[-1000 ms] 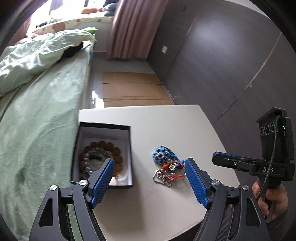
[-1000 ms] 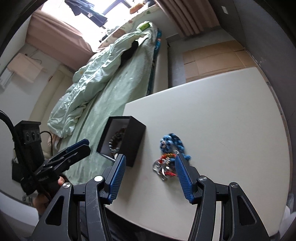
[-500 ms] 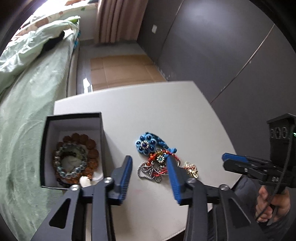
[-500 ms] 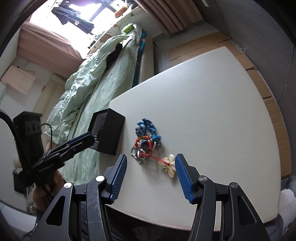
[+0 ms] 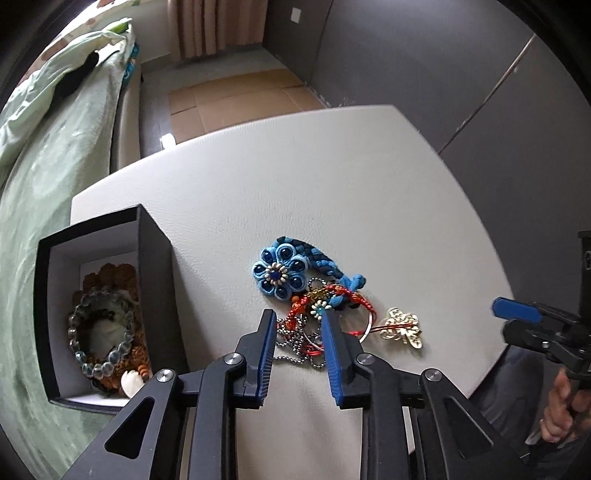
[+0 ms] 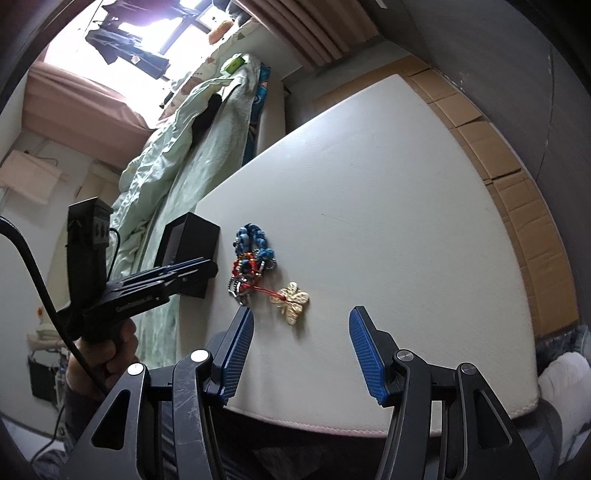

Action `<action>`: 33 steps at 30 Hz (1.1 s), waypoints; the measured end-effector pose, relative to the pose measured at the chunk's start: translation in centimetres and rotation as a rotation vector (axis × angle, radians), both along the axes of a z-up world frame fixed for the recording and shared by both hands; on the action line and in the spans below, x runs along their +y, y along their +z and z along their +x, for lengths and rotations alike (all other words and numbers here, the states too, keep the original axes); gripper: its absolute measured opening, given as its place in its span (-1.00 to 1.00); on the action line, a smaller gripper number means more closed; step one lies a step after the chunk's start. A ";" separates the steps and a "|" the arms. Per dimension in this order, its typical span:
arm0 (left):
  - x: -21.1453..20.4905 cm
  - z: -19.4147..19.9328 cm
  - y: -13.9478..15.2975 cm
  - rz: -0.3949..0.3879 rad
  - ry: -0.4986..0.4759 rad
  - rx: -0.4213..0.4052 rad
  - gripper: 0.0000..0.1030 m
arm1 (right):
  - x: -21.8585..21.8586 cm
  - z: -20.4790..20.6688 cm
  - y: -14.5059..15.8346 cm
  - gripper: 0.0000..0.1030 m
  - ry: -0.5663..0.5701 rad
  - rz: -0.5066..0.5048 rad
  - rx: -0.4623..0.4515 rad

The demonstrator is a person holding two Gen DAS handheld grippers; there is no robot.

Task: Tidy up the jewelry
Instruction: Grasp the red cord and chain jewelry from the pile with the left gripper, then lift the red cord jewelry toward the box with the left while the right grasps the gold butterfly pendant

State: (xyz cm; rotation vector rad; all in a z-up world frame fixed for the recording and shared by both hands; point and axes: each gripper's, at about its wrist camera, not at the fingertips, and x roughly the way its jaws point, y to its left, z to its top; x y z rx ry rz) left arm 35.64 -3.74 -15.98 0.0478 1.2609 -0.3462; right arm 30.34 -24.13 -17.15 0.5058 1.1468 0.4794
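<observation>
- Black box (image 5: pixel 155 280), white inside, near the white table's (image 5: pixel 332 177) left edge.
- Blue woven flower bracelet (image 5: pixel 280 273), dark beads, white centre.
- Red cord (image 5: pixel 332 295) tangled with silver chain (image 5: pixel 295 339).
- Gold butterfly charm (image 6: pixel 291 301).
- Blue ribbed pads (image 6: pixel 364 347) on black grippers.

A white desk (image 5: pixel 332 177) is seen in front of a dark grey wall (image 5: pixel 443 74). To its left a bed (image 5: pixel 44 177) is spread with a pale green cover — a rumpled green duvet (image 6: pixel 177 147) is heaped further back, with a black item (image 5: pixel 77 75) lying on it. Flattened cardboard (image 5: pixel 236 96) is laid on the floor beyond the desk. Pinkish-brown curtains (image 5: pixel 210 26) are hung at the far end, and clothes (image 6: pixel 122 44) are seen hanging at the bright window (image 6: pixel 147 22).
</observation>
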 end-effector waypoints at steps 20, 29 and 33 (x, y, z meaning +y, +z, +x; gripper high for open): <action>0.1 1.8 -2.0 -0.036 0.007 0.051 -0.85 | -0.5 -0.6 -0.7 0.08 -0.008 0.016 0.010; 2.1 0.0 2.0 -0.133 0.026 -0.005 -0.86 | 0.3 0.0 -1.1 0.08 0.007 0.018 0.018; 2.4 -0.9 4.6 -0.149 0.015 -0.055 -0.86 | 1.2 0.3 -1.3 0.08 0.027 0.023 0.023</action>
